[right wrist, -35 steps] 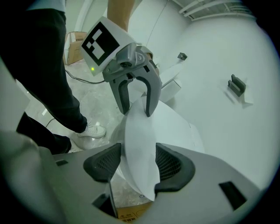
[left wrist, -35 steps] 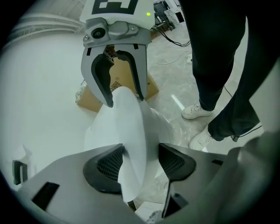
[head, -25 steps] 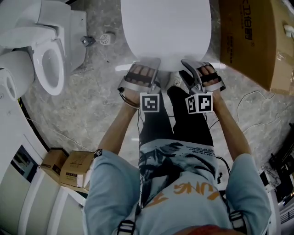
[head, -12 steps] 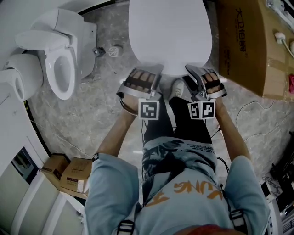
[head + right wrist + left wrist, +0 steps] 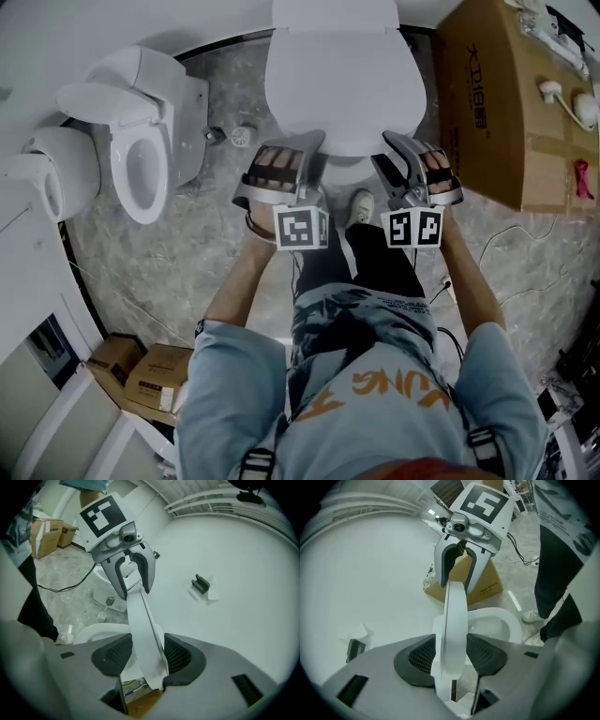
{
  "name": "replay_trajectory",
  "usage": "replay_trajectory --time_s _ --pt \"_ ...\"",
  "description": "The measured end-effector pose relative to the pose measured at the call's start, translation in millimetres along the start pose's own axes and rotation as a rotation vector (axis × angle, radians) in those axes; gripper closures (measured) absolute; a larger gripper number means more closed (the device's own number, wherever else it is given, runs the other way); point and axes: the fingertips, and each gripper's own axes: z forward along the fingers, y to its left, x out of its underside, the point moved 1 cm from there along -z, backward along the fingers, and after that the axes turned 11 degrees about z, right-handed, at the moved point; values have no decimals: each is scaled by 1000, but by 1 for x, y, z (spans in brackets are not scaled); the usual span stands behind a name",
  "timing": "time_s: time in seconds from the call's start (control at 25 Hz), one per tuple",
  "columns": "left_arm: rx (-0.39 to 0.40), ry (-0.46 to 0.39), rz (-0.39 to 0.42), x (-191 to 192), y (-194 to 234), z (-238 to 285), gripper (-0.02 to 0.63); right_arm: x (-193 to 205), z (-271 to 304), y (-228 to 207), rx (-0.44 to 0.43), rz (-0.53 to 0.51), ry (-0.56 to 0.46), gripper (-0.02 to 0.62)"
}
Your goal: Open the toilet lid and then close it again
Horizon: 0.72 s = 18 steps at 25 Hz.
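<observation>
1. Both forearms reach forward side by side. Each hand holds its tool pointing forward and down at the near rim of the lid (image 5: 347,84).
2. The left hand-held gripper (image 5: 452,654) has the lid's edge between its pads. Both pads press on it, and the jaws have just been closing.
3. The right hand-held gripper (image 5: 143,656) clamps the same rim further right. Its jaws too have just been closing, with the lid between them.
4. The lid is lifted at its near end and tilted up off the seat (image 5: 502,624) — the open bowl shows beneath it.
5. A shoe (image 5: 361,206) stands on the floor (image 5: 187,253) just below the lid's near rim, between the two tools.
6. A second toilet (image 5: 141,159), its bowl uncovered, stands to the left, well apart.
7. A carton (image 5: 478,103) stands close beside the toilet on the right.
8. Two small boxes (image 5: 141,367) lie at lower left — a cable (image 5: 511,225) trails across the floor at right.
</observation>
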Motion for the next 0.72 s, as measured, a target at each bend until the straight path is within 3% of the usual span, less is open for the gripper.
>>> replay_trajectory --time_s 0.48,0.72 --pt "-184 -37 -334 28 112 5 383 -44 16 -109 186 193 -53 351" --pt "-261 -79 -503 45 168 16 399 -65 33 -162 255 278 -83 374"
